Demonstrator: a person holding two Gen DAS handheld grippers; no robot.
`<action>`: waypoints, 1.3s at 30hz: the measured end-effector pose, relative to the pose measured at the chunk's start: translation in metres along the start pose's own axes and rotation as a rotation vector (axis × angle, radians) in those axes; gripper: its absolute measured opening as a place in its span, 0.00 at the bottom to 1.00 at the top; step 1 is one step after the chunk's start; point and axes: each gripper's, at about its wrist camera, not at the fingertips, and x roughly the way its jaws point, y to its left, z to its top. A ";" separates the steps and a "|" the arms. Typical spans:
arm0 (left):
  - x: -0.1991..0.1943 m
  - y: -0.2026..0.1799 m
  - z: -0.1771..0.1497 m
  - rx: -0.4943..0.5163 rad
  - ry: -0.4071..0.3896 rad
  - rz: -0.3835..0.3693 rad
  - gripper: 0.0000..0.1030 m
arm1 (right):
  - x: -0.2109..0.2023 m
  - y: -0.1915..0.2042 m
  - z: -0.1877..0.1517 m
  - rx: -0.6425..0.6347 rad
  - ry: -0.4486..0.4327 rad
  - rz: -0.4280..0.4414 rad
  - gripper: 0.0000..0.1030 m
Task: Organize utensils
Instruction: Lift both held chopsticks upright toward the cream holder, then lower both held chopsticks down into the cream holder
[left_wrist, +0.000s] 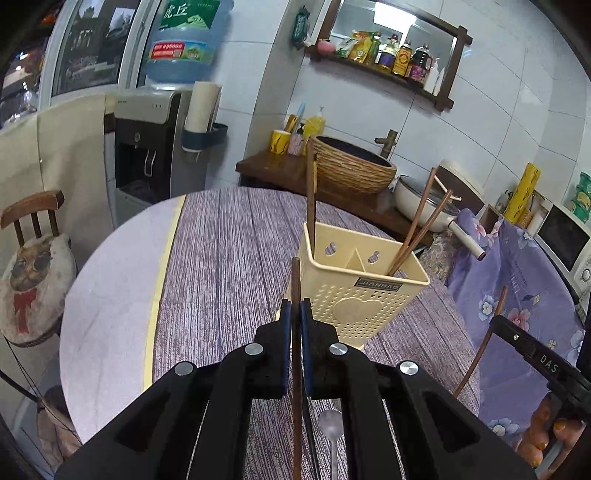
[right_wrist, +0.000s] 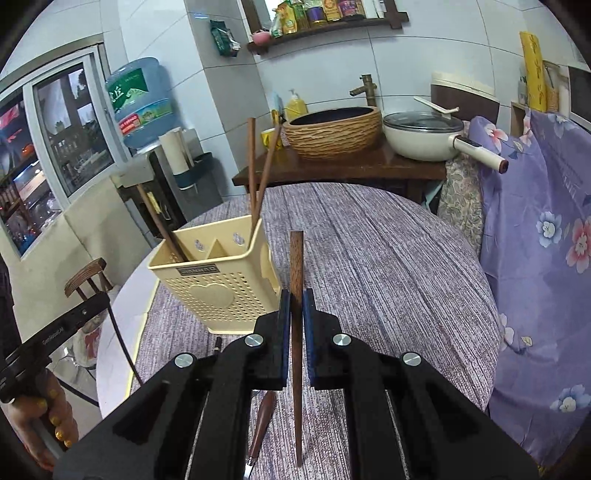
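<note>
A round worktop (left_wrist: 229, 258) under a purple wood-grain cover fills both views, with a pale bare strip along its left edge. Behind it stand a water dispenser (left_wrist: 147, 147) with a blue bottle, a dark wooden counter (right_wrist: 332, 166) carrying a woven-pattern basin (right_wrist: 332, 131) and a white lidded pan (right_wrist: 424, 136), and a wall shelf of bottles (left_wrist: 391, 55). A floral purple cloth (right_wrist: 535, 258) hangs off the right edge.

The cream perforated utensil holder (left_wrist: 354, 288) stands near the middle of the worktop, a divider splitting it in two. Brown chopsticks lean in both compartments.

The left gripper (left_wrist: 295, 310) has its jaws closed on a brown chopstick (left_wrist: 295, 280), held upright just before the holder's near left corner. The right gripper (right_wrist: 296, 299) likewise clamps a wooden chopstick (right_wrist: 296, 258), right of the holder. A metal spoon (left_wrist: 331, 428) and a brown-handled utensil (right_wrist: 264, 421) lie on the near edge.
</note>
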 end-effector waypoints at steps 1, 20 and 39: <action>-0.002 -0.001 0.001 0.005 -0.005 0.000 0.06 | -0.002 -0.001 0.001 -0.003 -0.002 0.002 0.08; -0.043 -0.021 0.041 0.067 -0.080 -0.054 0.06 | -0.044 0.022 0.050 -0.072 -0.081 0.083 0.08; -0.037 -0.052 0.151 0.019 -0.231 0.001 0.06 | -0.025 0.089 0.160 -0.109 -0.310 0.052 0.08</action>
